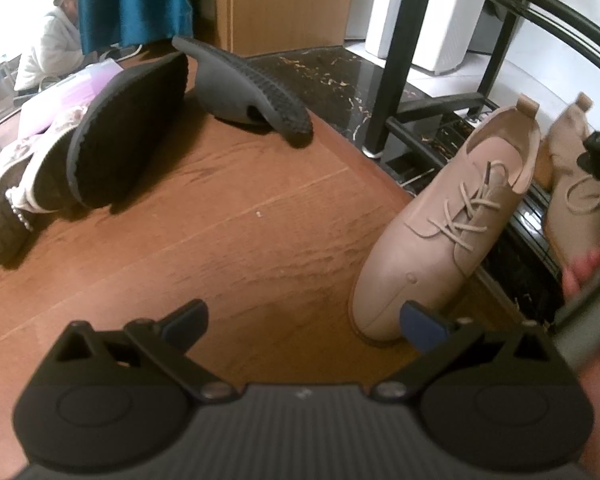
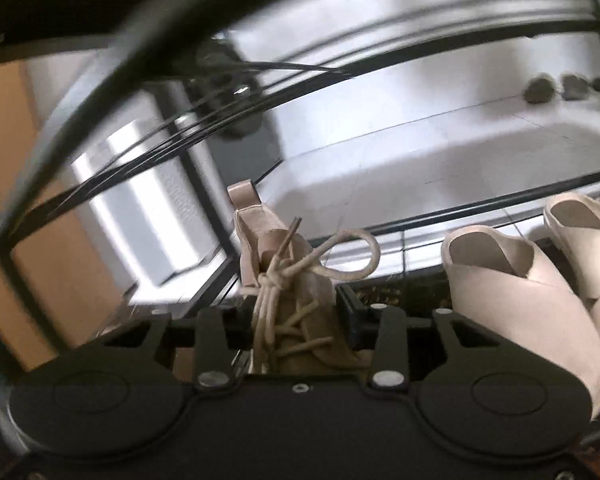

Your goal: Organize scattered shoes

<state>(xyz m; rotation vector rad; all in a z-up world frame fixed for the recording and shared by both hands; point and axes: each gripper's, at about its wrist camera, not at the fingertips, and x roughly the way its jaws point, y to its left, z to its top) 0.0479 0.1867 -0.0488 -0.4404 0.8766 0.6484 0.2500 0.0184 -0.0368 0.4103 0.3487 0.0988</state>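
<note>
While our left gripper (image 1: 304, 322) is hovering over the wooden floor (image 1: 228, 240) with its fingers spread wide and holding nothing, our right gripper (image 2: 294, 316) is pinching a beige lace-up shoe (image 2: 296, 300) across its laced top — inside the black rack (image 2: 420, 216), beside two cream slip-ons (image 2: 516, 292). Its mate (image 1: 448, 224) is sitting on the floor, heel toward the rack. Farther left, a grey slipper (image 1: 252, 88) and a dark-soled slipper (image 1: 128, 128) are lying tipped — soles showing.

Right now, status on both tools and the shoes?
Left tool open, empty. Right tool shut on beige lace-up leather shoe at black metal rack. Its mate on wooden floor.
</note>
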